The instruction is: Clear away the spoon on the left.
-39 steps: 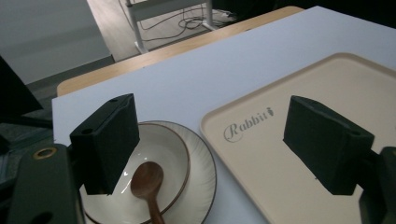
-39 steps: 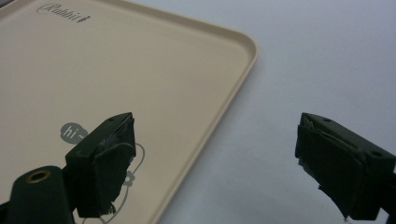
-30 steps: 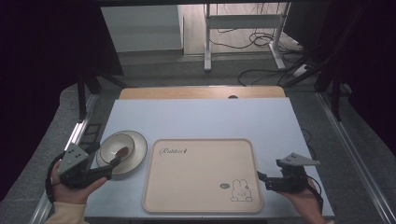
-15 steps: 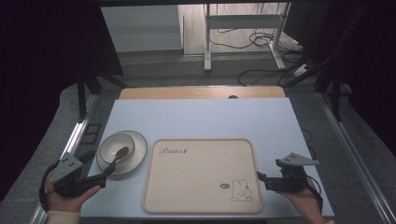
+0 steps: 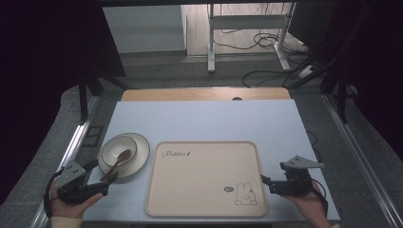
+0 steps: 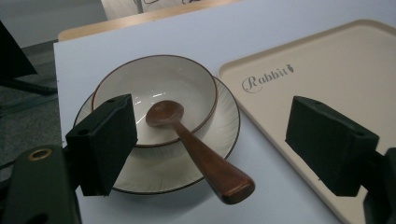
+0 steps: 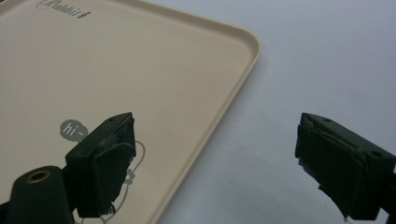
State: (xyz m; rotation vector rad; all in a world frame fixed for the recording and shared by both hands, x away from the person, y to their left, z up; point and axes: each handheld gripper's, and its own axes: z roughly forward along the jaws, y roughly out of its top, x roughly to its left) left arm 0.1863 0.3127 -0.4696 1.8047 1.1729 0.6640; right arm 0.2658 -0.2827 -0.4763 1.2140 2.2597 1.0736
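**Two tools wait beside a rabbit tray**

A beige tray [image 5: 206,177] lies at the near middle of the pale counter [image 5: 209,118]. Just left of the tray, a wooden spoon [image 6: 196,149] rests in a cream bowl [image 6: 159,91] on a plate [image 6: 219,135], its handle jutting over the rim. The left tool [image 6: 210,149], jaws spread, faces the spoon. Right of the tray, the right tool [image 7: 219,163] hangs with jaws spread, holding nothing.

You see: tray [image 5: 205,178] mid-table | plate [image 5: 138,161] just left of tray | bowl [image 5: 114,147] on plate | spoon [image 5: 115,164] in bowl
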